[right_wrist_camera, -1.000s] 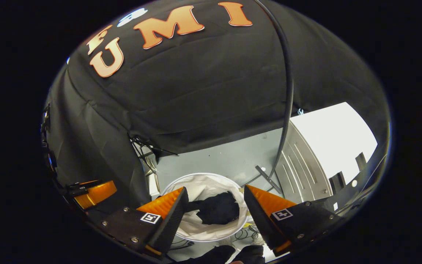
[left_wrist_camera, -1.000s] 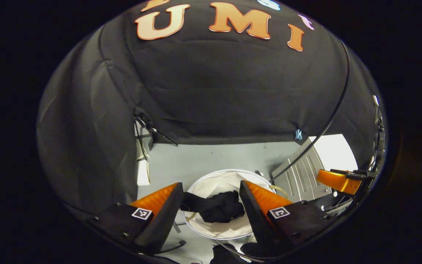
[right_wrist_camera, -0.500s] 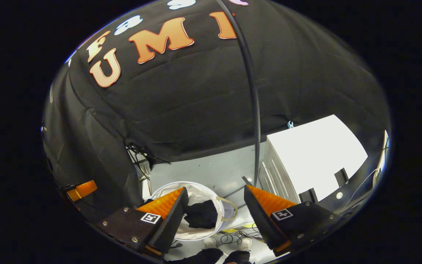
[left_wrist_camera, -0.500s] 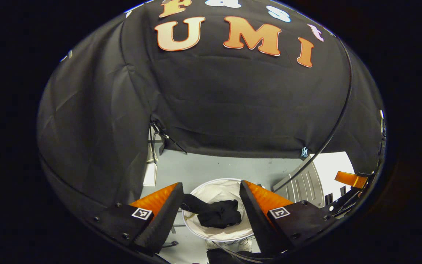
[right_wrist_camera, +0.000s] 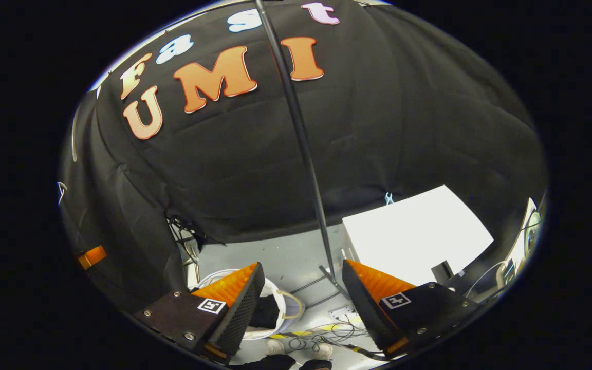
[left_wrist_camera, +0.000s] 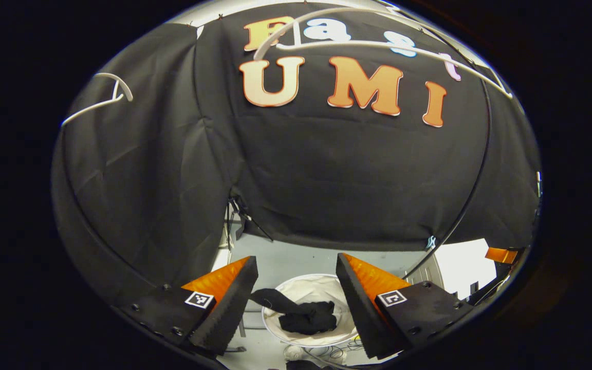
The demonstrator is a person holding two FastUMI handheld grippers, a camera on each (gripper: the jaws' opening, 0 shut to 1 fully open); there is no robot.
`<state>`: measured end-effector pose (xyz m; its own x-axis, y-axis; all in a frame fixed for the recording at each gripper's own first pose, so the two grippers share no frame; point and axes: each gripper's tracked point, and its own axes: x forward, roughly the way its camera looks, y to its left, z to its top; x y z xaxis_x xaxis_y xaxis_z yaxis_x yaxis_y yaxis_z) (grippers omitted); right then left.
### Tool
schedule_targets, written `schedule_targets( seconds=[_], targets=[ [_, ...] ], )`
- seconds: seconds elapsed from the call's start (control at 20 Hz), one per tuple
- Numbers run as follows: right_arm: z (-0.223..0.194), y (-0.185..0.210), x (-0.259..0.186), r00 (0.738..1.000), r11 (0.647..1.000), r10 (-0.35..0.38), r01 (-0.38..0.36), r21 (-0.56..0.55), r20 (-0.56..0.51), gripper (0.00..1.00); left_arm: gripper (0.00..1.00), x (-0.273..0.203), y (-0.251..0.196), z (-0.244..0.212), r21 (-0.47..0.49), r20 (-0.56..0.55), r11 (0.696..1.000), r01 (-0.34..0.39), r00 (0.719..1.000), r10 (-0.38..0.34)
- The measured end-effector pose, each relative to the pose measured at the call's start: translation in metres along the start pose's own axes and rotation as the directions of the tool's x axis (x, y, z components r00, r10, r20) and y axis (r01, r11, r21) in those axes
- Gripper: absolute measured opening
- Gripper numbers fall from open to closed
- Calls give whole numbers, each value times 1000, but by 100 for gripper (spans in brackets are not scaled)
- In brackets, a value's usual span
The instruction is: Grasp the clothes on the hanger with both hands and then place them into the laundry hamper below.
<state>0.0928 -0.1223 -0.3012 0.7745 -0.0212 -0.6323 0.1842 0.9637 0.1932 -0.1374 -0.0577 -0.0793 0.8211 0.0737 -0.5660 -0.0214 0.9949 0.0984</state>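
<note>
Left gripper view, left to right: a white hanger (left_wrist_camera: pixel 98 97) hangs bare high against the black cloth wall (left_wrist_camera: pixel 327 174), and a second white hanger (left_wrist_camera: pixel 378 46) arcs across the top. Below the wall's hem lies a pale grey floor (left_wrist_camera: pixel 296 259). The left gripper (left_wrist_camera: pixel 293 298) has its fingers spread wide with nothing between them. Beyond the gap, the round white laundry hamper (left_wrist_camera: pixel 345 329) stands on the floor with the black clothes (left_wrist_camera: pixel 303 316) crumpled inside it, one end draped over the hamper's left rim. A thin black pole (left_wrist_camera: pixel 473 185) curves down the right side, a white cabinet (left_wrist_camera: pixel 458 267) stands beyond its foot, and part of the other gripper shows at the far right edge. Right gripper view, left to right: part of the other gripper at the far left edge; the hamper (right_wrist_camera: pixel 280 321) low on the floor (right_wrist_camera: pixel 275 257), with dark clothes (right_wrist_camera: pixel 267 312) partly hidden behind a finger; the right gripper (right_wrist_camera: pixel 301 303), fingers spread and empty; the black pole (right_wrist_camera: pixel 301 139) running down to a foot; loose cables (right_wrist_camera: pixel 321 336) on the floor; and the white cabinet (right_wrist_camera: pixel 414 236) at right.
</note>
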Motion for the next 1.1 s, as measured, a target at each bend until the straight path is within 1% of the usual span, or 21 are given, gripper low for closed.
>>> schedule_targets(
  seconds=[0.25, 0.4, 0.5, 0.7, 0.75, 0.95, 1.0, 1.1],
  targets=[
    [58, -23, -41, 993, 999, -9, 13, -34, 115, 94, 100, -32, 0, 43, -15, 116, 1000, 4, 993, -2],
    [86, -34, -70, 984, 999, -14, 23, -49, 176, 94, 99, -56, 2, 73, -4, 195, 1000, -1, 981, 2],
    [106, -33, -92, 976, 998, -5, 17, -54, 220, 94, 99, -73, 1, 93, -12, 235, 1000, 5, 972, -2],
    [147, -32, -134, 948, 997, 15, 8, -70, 317, 94, 98, -101, 2, 115, -30, 295, 1000, 10, 955, -1],
    [152, -32, -145, 940, 997, 23, 3, -75, 340, 94, 99, -108, 2, 120, -33, 311, 999, 13, 950, -2],
    [178, -22, -180, 906, 996, 48, -9, -93, 420, 94, 98, -137, 2, 146, -51, 384, 999, 19, 923, 2],
    [184, -19, -187, 898, 995, 55, -14, -96, 437, 94, 100, -143, 4, 153, -54, 398, 998, 16, 917, 7],
    [190, -17, -201, 880, 994, 68, -21, -104, 470, 94, 99, -155, 12, 163, -57, 433, 998, -8, 901, 32]
  ],
)
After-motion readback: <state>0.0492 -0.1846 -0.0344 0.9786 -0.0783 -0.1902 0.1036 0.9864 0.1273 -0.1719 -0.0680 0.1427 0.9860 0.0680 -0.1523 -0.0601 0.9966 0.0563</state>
